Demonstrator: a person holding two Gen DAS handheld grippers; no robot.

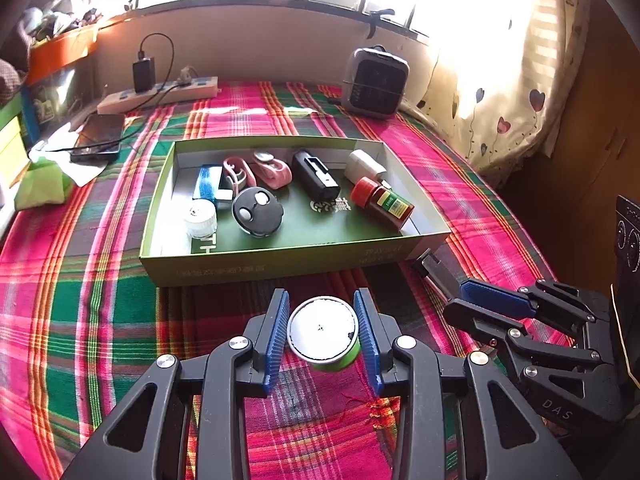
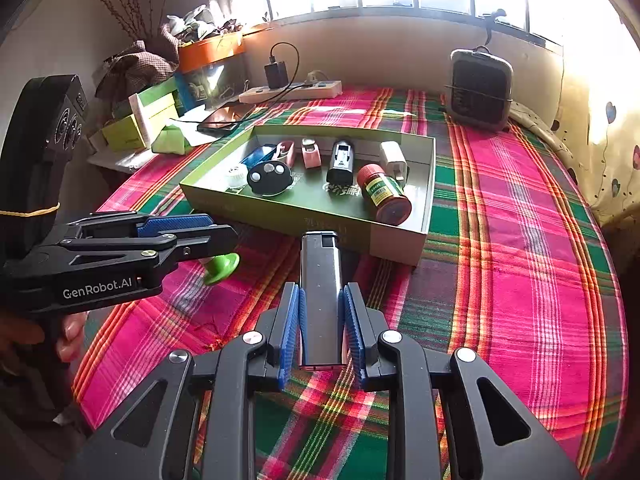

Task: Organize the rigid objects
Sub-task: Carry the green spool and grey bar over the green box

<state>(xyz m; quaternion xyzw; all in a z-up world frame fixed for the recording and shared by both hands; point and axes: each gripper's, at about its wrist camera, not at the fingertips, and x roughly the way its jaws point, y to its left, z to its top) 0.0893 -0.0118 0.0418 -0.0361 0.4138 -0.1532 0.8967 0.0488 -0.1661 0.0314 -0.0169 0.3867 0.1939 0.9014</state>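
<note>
Through my left wrist camera, my left gripper (image 1: 322, 334) has its jaws closed on a small green jar (image 1: 325, 334) with a white lid, held above the plaid cloth (image 1: 80, 280) just short of the green box (image 1: 280, 266) that holds the red-capped bottle (image 1: 382, 200) and black round case (image 1: 258, 211). Through my right wrist camera, my right gripper (image 2: 322, 330) has its jaws clamped on a long silver lighter (image 2: 320, 296), whose tip reaches the box's near wall.

The left tool (image 2: 216, 236) hides most of the green spool (image 2: 221, 267); box print (image 1: 220, 270) illegible.
</note>
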